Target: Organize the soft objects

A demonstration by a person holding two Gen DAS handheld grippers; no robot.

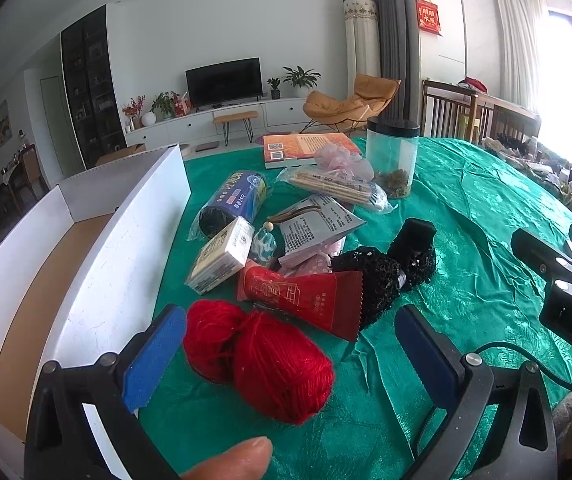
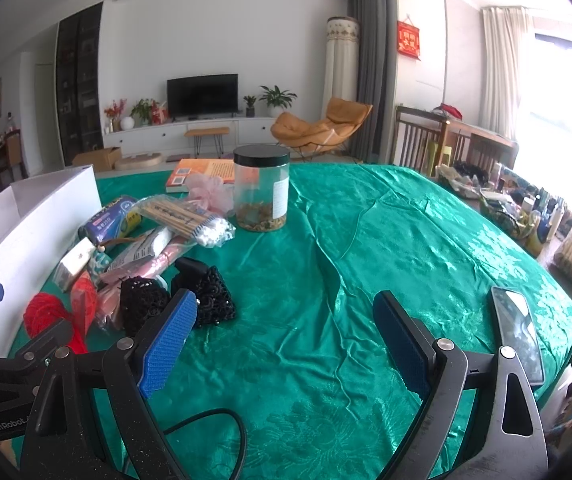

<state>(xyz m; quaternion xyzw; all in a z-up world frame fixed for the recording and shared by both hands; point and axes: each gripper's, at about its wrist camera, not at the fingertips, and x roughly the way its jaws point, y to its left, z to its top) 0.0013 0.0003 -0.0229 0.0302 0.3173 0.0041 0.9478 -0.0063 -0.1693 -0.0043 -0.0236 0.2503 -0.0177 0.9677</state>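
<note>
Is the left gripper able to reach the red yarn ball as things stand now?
Probably yes. The left gripper is open, and the red yarn ball lies between its fingers on the green cloth, with nothing over it; only the red packet lies just behind.

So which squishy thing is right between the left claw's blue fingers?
The red yarn ball. It lies between the open left claw, nearest of all; the black lace bundle and pink mesh pouf sit farther back.

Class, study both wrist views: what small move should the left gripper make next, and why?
Probably ease the left gripper forward and close on the red ball of yarn: its jaws stand open around it, and the white cardboard box lies just beside.
</note>
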